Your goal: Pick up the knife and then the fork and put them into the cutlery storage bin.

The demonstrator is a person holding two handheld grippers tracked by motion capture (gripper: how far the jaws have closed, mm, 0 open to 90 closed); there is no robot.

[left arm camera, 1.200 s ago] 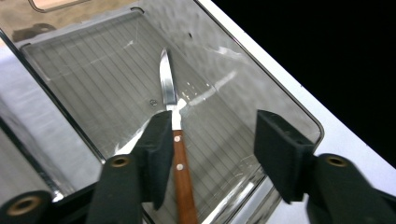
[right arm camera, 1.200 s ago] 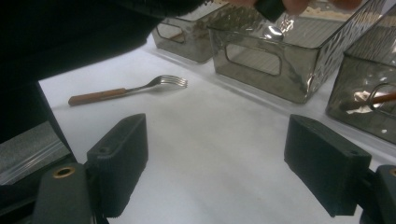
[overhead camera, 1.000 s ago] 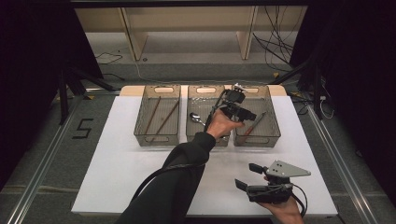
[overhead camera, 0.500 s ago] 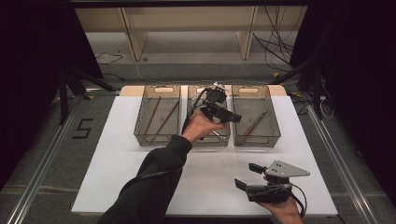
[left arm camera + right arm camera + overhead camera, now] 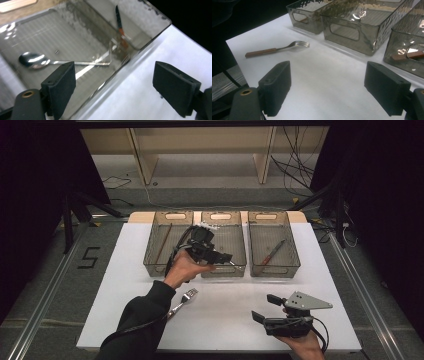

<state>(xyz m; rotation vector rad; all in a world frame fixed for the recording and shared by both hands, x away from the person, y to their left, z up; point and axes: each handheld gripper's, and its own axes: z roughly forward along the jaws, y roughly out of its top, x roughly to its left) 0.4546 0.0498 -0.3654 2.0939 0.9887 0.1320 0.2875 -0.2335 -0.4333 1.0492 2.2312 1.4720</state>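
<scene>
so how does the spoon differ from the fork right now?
The spoon lies inside the middle bin; the fork lies loose on the white table. The spoon looks all metal; the fork has a brown handle. Neither is gripped: both rest flat.

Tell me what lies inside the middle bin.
A spoon lies on the floor of the middle bin. In the high view the left gripper covers part of it.

Grey floor (image 5: 55,285), taped "5" (image 5: 89,258) at 9 o'clock; wooden shelf unit (image 5: 200,150) at 12; cables (image 5: 300,175) at 1; dark surround.
</scene>
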